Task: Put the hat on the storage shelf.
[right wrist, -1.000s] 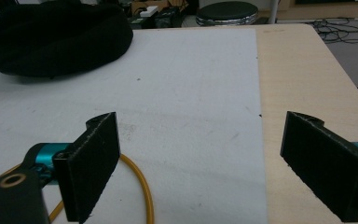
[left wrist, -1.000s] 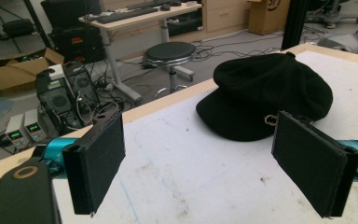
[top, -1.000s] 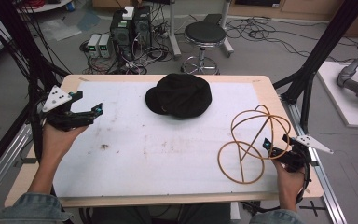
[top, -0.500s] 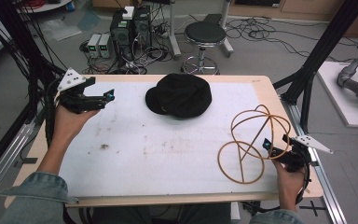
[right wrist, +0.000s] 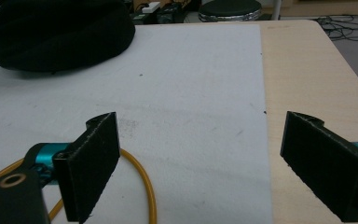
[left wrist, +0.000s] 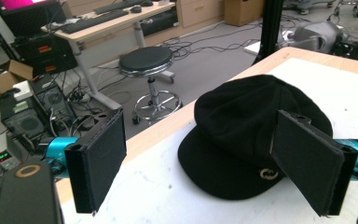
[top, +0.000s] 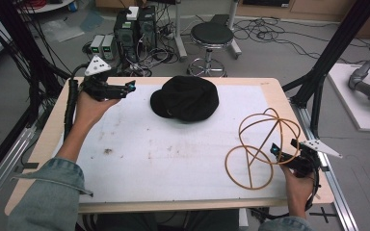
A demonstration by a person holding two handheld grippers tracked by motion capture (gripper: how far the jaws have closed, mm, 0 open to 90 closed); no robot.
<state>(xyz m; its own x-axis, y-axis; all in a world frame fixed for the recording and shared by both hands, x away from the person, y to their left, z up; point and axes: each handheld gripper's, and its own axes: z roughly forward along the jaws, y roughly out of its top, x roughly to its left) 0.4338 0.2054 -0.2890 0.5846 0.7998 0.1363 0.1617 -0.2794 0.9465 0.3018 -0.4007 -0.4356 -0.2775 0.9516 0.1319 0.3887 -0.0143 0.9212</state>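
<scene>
While left claw (top: 130, 87) gapes, cap (top: 185, 97) unheld – brim toward it

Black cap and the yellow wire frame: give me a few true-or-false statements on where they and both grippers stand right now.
1. The black fabric cap lies on the white mat. True.
2. The left gripper is shut on the cap. False: its jaws are open, short of the cap.
3. The yellow wire frame stand sits near the right gripper. True.
4. The right gripper clamps the frame. False: its jaws are open, with a wire beside one jaw.
5. The cap hangs on the frame. False: they lie apart.
</scene>
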